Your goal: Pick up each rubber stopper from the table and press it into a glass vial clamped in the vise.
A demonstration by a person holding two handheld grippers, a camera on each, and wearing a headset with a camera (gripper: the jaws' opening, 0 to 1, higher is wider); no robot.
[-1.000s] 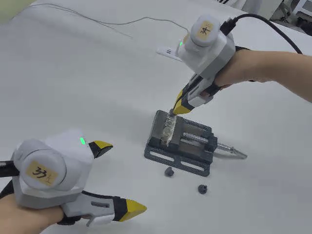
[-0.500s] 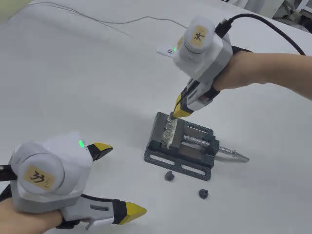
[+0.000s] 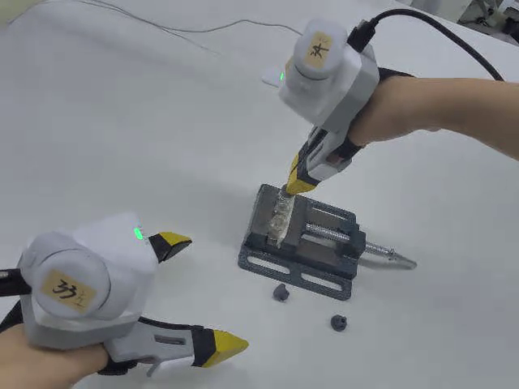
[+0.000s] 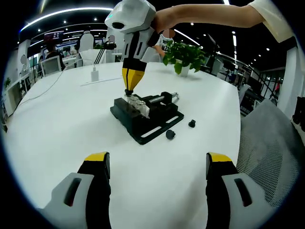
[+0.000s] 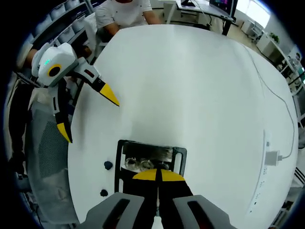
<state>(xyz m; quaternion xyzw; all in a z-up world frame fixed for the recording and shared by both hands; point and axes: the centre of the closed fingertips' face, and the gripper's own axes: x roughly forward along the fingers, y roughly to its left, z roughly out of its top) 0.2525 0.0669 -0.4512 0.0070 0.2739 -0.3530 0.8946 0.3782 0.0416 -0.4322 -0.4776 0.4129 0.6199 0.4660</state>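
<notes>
The fingers of the right gripper (image 5: pixel 157 176) are together, with the yellow tips down on the row of vials (image 5: pixel 143 164) in the vise (image 3: pixel 304 243), at the middle of the head view. Whether a stopper is under the tips, I cannot tell. The vials are thin glass, so I judge them fragile: the push should go straight down, not sideways. The vise looks heavy and should not slide.

Two stoppers (image 3: pixel 280 292) lie free on the bench (image 3: pixel 122 121), just below the vise and apart from each other. They are small, dark and surely light. Rubber is soft and not slippery, so a gentle pinch on the sides of the wide head, narrow end down, should be enough.

The left gripper (image 3: pixel 200 293) is at the lower left, its fingers wide apart and holding nothing, well apart from the vise.

The bench is white and smooth; a charger (image 5: pixel 271 157) lies near its right edge in the right gripper view. Behind the bench, in the left gripper view, stand a plant (image 4: pixel 183 52) and office desks.
</notes>
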